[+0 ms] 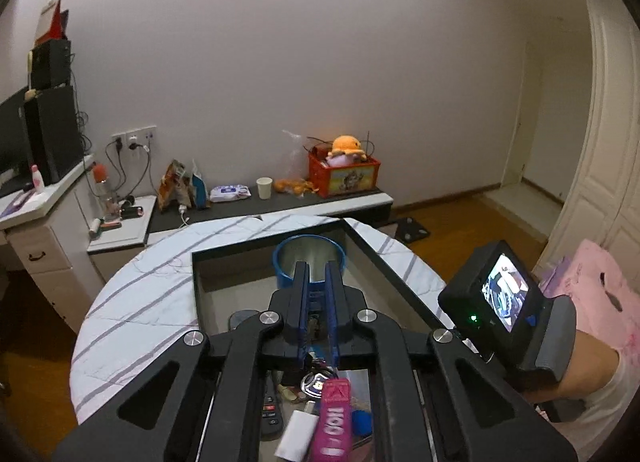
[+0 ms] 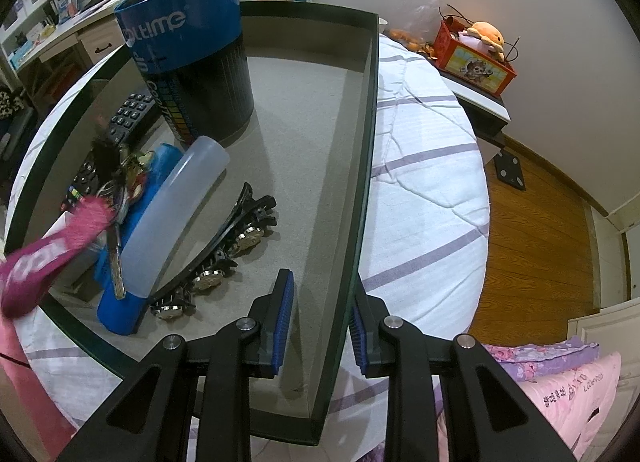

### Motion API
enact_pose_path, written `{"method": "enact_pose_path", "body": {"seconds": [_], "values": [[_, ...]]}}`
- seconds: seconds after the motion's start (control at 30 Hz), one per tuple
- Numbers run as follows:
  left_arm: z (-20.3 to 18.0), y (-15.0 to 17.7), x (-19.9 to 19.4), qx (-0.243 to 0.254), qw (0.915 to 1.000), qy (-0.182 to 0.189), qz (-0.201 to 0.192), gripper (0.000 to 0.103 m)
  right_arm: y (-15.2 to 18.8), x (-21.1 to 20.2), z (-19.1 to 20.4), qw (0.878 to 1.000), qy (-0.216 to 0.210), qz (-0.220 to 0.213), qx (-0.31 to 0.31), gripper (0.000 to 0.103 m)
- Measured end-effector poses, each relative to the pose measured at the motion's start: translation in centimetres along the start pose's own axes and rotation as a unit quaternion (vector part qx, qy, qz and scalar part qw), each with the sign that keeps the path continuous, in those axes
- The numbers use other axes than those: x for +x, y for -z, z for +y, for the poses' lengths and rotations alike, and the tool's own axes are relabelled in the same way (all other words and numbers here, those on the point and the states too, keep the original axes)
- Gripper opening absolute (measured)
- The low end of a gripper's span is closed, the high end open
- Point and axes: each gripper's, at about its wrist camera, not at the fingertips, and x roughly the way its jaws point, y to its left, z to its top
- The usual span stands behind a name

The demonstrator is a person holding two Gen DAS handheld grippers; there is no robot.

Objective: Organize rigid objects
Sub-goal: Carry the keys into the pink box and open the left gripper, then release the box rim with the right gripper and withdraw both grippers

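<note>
Nearest to you, your left gripper (image 1: 316, 264) has its jaws brought together, and nothing shows between the tips. Whether something thin is pinched deeper in, I cannot tell. Your right gripper (image 2: 320, 286) is partly open and stands astride the right wall of the tray (image 2: 362, 166), one finger inside and one outside. The inner pad seems to stand off the wall, so I judge this is a guard and not a firm pinch.

Just under the left gripper lies the bunch of keys (image 1: 316, 380) with its pink strap (image 1: 332, 422), at the near end of the tray. The keys are stiff metal, small and rather heavy for their size. The strap is soft and will swing, so the bunch will probably hang and turn. I would take it at the ring, or at the strap close to the ring.

Beside the keys lies a translucent tube (image 2: 176, 218), smooth and round. It looks light and may roll or slip, so grip it across the middle. Near it is a black hair clip (image 2: 224, 246) with shiny studs, thin and probably easy to break. A dark remote (image 2: 130, 114) lies further in. Farthest, the blue cup (image 2: 188, 54) stands upright in the tray.
</note>
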Motion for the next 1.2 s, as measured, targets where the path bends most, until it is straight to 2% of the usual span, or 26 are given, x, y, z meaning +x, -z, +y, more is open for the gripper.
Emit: {"method": "enact_pose_path", "body": {"seconds": [0.23,0.3,0.33,0.37,0.4,0.5,0.6,0.87,1.03,1.2], "values": [[0.6,0.5,-0.1,-0.002,0.9998,-0.02,0.007,0.009,0.3,-0.5,0.2,1.0,-0.011,-0.001,0.001,0.029],[1.3,1.0,-0.5,-0.006,0.9993,-0.035,0.008,0.019,0.5,-0.7,0.4,1.0,-0.011,-0.002,0.001,0.029],[1.9,1.4,-0.7,-0.012,0.9988,-0.046,0.01,0.043,0.4,-0.7,0.4,1.0,-0.011,-0.002,0.001,0.029],[2.7,1.8,-0.9,-0.02,0.998,-0.058,0.012,0.072,0.6,-0.8,0.5,1.0,-0.011,-0.002,0.001,0.029],[3.2,2.1,-1.1,-0.024,0.9972,-0.069,0.013,0.08,0.4,-0.7,0.4,1.0,-0.012,-0.002,0.001,0.029],[5.4,3.5,-1.5,-0.044,0.9948,-0.088,0.027,0.081,0.6,-0.8,0.5,1.0,-0.011,-0.001,0.001,0.029],[7.5,5.3,-0.9,-0.074,0.9902,-0.098,0.066,0.084,0.5,-0.8,0.6,1.0,-0.009,0.0,0.002,0.029],[7.9,9.1,3.0,-0.082,0.9789,-0.102,0.157,0.084,-0.6,-0.6,0.3,1.0,-0.001,0.003,0.001,0.029],[8.0,10.8,4.2,-0.064,0.9707,-0.13,0.192,0.084,-0.7,-0.8,0.6,1.0,0.004,0.003,0.0,0.029],[9.8,11.9,3.4,-0.09,0.9687,-0.129,0.192,0.09,-1.0,-1.0,1.2,1.0,0.015,0.005,-0.003,0.029]]}}
